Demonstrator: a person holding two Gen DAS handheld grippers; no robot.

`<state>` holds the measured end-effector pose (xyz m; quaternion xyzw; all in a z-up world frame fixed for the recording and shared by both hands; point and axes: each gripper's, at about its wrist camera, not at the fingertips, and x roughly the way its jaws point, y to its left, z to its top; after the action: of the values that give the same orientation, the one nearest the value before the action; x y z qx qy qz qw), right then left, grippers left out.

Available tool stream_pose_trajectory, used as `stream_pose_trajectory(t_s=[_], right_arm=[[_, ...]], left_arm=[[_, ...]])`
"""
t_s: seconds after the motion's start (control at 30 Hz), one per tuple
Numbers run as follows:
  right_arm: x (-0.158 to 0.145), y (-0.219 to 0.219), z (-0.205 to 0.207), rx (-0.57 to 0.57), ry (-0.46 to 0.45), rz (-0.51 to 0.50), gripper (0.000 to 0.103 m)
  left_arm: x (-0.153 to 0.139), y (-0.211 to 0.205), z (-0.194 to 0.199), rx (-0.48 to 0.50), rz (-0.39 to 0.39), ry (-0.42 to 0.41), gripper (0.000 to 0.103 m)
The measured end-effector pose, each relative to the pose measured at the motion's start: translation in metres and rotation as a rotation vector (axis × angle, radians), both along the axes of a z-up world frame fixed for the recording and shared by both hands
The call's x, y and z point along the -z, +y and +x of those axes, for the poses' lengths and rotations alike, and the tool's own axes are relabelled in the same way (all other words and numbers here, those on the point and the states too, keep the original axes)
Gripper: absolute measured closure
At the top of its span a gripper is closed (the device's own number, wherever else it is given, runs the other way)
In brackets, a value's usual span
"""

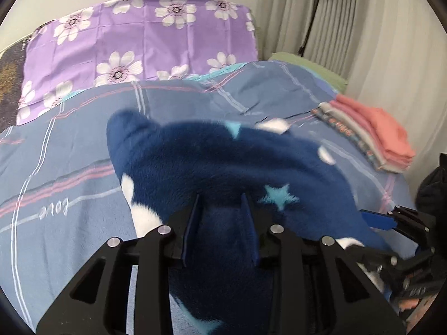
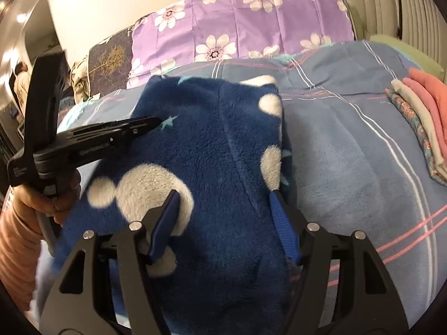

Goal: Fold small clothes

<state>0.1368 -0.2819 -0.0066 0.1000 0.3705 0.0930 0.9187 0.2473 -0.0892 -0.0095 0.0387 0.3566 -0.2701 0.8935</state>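
Note:
A dark blue fleece garment [image 1: 212, 153] with white dots and pale stars is held above the bed between both grippers. Its pile fills the gap of my left gripper [image 1: 222, 195], which is shut on a bunched fold. In the right wrist view the left gripper [image 2: 156, 121] pinches the garment's far left edge, and a hand [image 2: 36, 201] grips its handle. My right gripper [image 2: 223, 195] is shut on the near part of the fleece [image 2: 223, 145], one finger pressed into a white patch, the other at the garment's right edge. The lower part of the garment is hidden under the grippers.
The bed has a blue striped cover [image 1: 56, 167] [image 2: 349, 153]. A stack of folded clothes [image 1: 371, 134] [image 2: 419, 117], pink on top, lies at the right. A purple floral pillow [image 1: 139, 42] [image 2: 237, 22] stands behind. Curtains [image 1: 363, 42] and a lamp pole [image 1: 313, 14] are at the far right.

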Motion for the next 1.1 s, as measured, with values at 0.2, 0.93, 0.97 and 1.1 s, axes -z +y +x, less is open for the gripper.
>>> stream_pose_trajectory(t_s=[0.2, 0.93, 0.97, 1.1], right_arm=[[-0.050, 0.010, 0.032, -0.062, -0.089, -0.059, 0.060], [0.001, 0.019, 0.063, -0.013, 0.052, -0.193, 0.053], [-0.004, 0.015, 0.056, -0.003, 0.058, -0.164, 0.050], [-0.021, 0.005, -0.005, -0.112, 0.030, 0.041, 0.048]], left_arm=[[-0.032, 0.011, 0.041, -0.074, -0.068, -0.035, 0.069], [-0.017, -0.008, 0.006, -0.003, 0.224, -0.206, 0.046], [-0.023, -0.003, -0.005, 0.011, 0.209, -0.217, 0.046], [-0.025, 0.015, -0.060, 0.159, 0.110, -0.177, 0.046]])
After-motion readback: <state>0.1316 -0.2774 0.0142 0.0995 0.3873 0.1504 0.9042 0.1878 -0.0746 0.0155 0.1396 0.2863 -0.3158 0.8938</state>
